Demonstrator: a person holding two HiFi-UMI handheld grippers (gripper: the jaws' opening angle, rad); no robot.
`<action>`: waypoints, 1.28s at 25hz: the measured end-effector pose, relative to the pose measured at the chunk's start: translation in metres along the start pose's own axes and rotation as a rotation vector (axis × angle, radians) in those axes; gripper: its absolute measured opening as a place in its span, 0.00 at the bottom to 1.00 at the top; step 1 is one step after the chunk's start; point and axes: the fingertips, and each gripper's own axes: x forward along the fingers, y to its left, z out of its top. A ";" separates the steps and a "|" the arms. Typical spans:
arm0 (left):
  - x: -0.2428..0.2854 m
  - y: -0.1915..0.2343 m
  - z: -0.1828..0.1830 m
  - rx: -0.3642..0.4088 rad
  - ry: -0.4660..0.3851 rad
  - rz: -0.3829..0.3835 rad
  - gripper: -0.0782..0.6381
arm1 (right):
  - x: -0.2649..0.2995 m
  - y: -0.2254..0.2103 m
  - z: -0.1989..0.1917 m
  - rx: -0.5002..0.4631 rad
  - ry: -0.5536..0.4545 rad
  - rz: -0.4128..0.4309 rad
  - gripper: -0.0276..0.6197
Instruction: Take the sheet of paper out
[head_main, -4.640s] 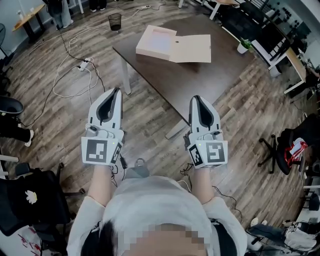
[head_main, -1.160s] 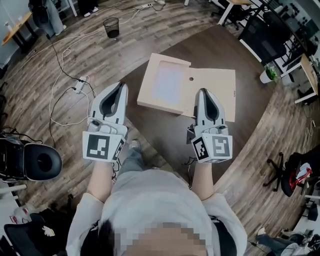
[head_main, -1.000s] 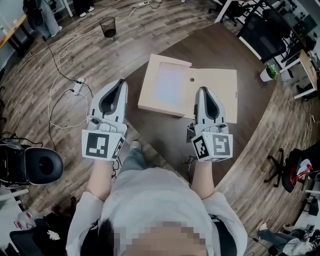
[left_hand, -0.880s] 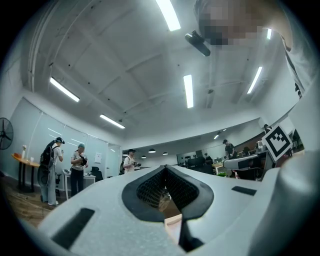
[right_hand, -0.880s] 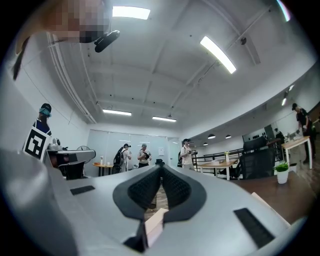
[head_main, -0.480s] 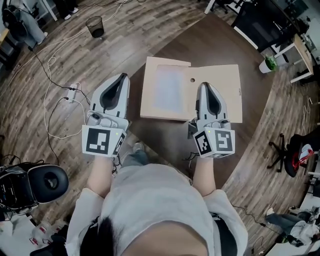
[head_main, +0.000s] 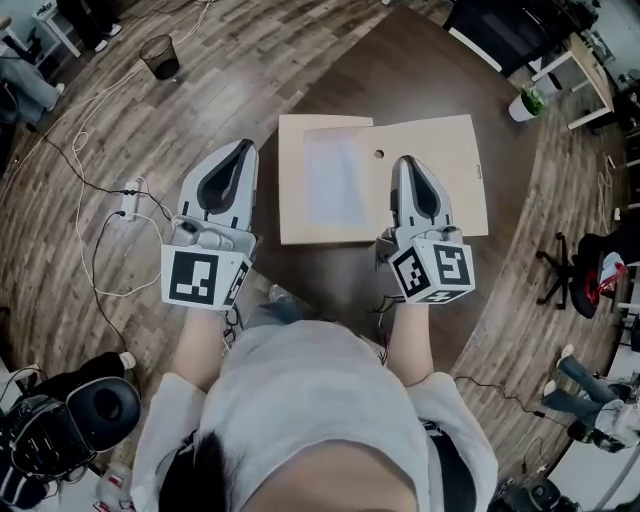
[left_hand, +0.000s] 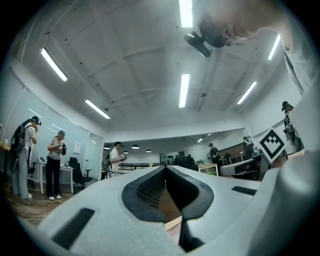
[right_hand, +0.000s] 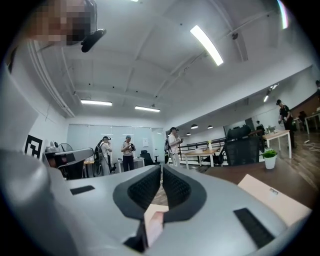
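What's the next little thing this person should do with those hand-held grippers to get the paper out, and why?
Probably lower the right hand-held gripper toward the sheet of paper, opening its jaws. The box lies open on the table with the sheet flat in its left half, and both that gripper and the left hand-held gripper are shut and hold nothing.

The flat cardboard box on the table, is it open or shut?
Open. The cardboard box has its lid laid flat to the right, and the sheet of paper lies uncovered in its left half.
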 end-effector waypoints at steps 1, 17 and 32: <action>0.003 0.002 -0.003 -0.004 0.004 -0.008 0.12 | 0.003 -0.002 -0.004 0.007 0.011 -0.007 0.07; 0.049 0.030 -0.056 -0.082 0.077 -0.105 0.12 | 0.053 -0.035 -0.121 0.205 0.384 -0.023 0.07; 0.060 0.029 -0.094 -0.123 0.140 -0.136 0.12 | 0.055 -0.058 -0.239 0.385 0.807 0.105 0.22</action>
